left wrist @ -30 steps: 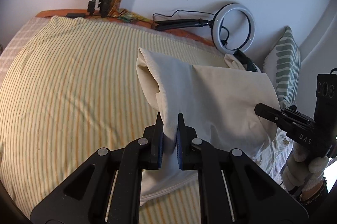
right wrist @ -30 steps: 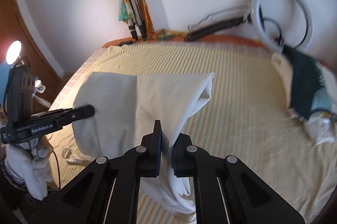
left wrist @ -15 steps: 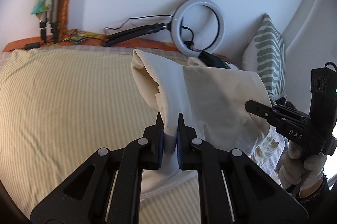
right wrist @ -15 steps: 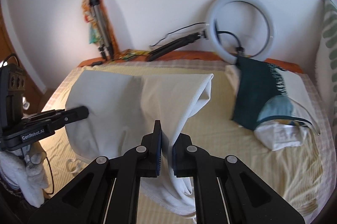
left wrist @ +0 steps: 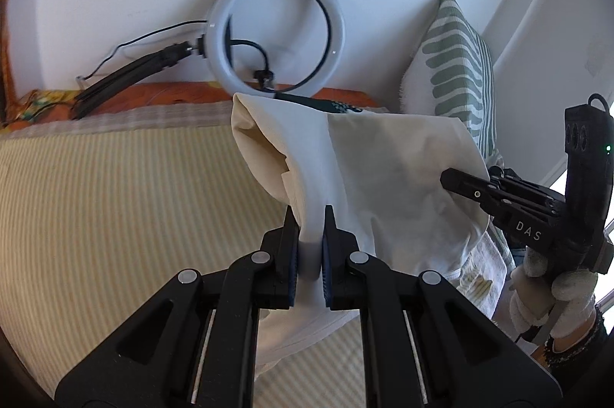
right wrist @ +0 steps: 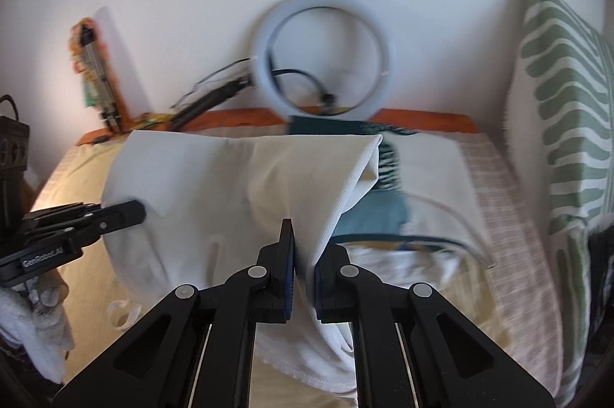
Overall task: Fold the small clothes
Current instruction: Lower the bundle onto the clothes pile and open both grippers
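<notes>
A cream garment [left wrist: 387, 178] hangs stretched in the air above the striped bed [left wrist: 115, 201], held at both ends. My left gripper [left wrist: 311, 216] is shut on one bunched edge of it. My right gripper [right wrist: 305, 247] is shut on the opposite edge of the cream garment [right wrist: 238, 185]. In the left wrist view the right gripper [left wrist: 447, 176] reaches into the cloth from the right, carried by a gloved hand [left wrist: 552, 296]. In the right wrist view the left gripper [right wrist: 138, 208] shows at the left edge of the cloth.
A pile of folded clothes [right wrist: 387, 212], dark green, teal and white, lies on the bed [right wrist: 510, 254] behind the garment. A ring light [left wrist: 276, 28] on a black arm leans against the white wall. A green-patterned pillow [right wrist: 564, 116] stands at the right.
Both grippers have carried the hanging garment sideways along the bed toward the ring light, pillow and folded pile. The grips have not changed.
</notes>
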